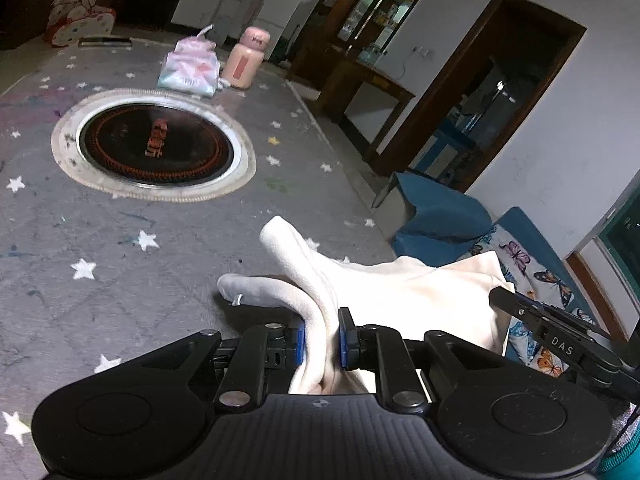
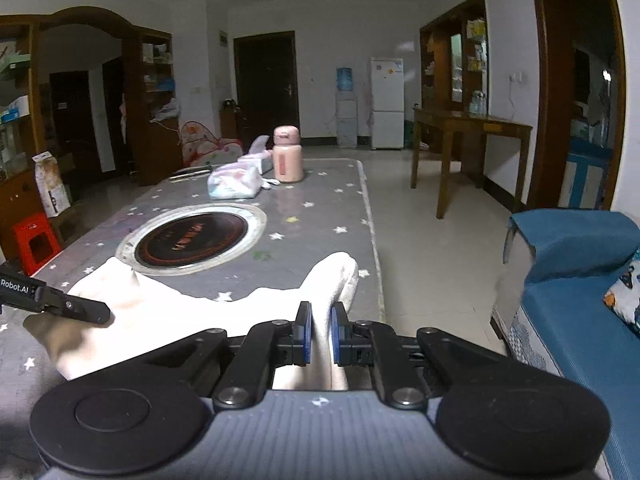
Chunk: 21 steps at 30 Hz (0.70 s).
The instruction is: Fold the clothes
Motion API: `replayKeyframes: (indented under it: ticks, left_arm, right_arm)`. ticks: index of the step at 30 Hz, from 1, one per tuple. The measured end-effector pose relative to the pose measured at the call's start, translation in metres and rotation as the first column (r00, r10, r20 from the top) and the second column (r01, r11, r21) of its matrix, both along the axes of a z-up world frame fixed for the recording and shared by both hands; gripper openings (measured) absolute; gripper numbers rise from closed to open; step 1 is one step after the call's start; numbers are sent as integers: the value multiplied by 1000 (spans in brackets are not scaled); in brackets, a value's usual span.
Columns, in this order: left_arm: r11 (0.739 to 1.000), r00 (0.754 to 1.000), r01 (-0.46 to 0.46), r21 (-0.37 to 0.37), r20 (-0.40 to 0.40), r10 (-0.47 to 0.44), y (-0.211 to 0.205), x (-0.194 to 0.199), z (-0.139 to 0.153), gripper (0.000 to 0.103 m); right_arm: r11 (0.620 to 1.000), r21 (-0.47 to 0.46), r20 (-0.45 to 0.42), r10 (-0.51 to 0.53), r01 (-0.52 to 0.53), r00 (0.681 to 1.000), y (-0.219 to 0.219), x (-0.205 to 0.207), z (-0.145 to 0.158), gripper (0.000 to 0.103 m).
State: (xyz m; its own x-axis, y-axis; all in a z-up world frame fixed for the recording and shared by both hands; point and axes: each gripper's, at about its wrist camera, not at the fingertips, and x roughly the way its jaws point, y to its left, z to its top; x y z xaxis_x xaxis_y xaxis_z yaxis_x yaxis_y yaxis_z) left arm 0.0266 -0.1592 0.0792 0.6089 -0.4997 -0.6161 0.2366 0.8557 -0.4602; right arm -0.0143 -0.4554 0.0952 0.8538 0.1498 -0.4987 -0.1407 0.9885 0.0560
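Observation:
A cream, soft garment (image 1: pixel 400 292) hangs stretched between both grippers above the near end of a grey star-patterned table (image 1: pixel 100 240). My left gripper (image 1: pixel 322 338) is shut on a bunched fold of it, and a sleeve-like flap sticks up past the blue pads. My right gripper (image 2: pixel 320 330) is shut on another edge of the same garment (image 2: pixel 192 312). The right gripper's fingers (image 1: pixel 540 316) show at the right of the left wrist view. At the left of the right wrist view, the left gripper's fingers (image 2: pixel 68 304) show against the cloth.
A round black induction cooktop (image 1: pixel 156 146) is set into the table's middle. A tissue pack (image 1: pixel 190 70) and a pink bottle (image 1: pixel 244 60) stand at the far end. A blue sofa (image 2: pixel 580 300) with a butterfly cushion lies to the right, a wooden side table (image 2: pixel 468 128) beyond.

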Motion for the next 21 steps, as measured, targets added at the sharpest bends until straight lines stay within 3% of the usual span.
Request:
replayKeyframes:
  ticks: [7,11,13,16,21]
  left_arm:
    - [998,998,9,61,-62,-5,-7,5,-28,17]
    - [994,997,9,111,-73,-1,-5,3,-36,23]
    - [991,998,9,133,-69,1,-2,1,-36,25]
    - [986,998,-3,169,-60,13,3,0,-36,38]
    - [977,999,-29,209,-21,34,11,0,-29,40]
  right_arm:
    - [1000,-9,-72,-21,20,997,-7,11,-38,8]
    - [999,-15,-113,-31,29,993,-11,19,-58,9]
    - [999,-24,-126,-36,34,991,-13,21,-62,11]
    - [999,-31,-130,-47,44,990,-18,19,-64,16]
    - [1000,-16,-123,-8,7,992,-17,7,-61,16]
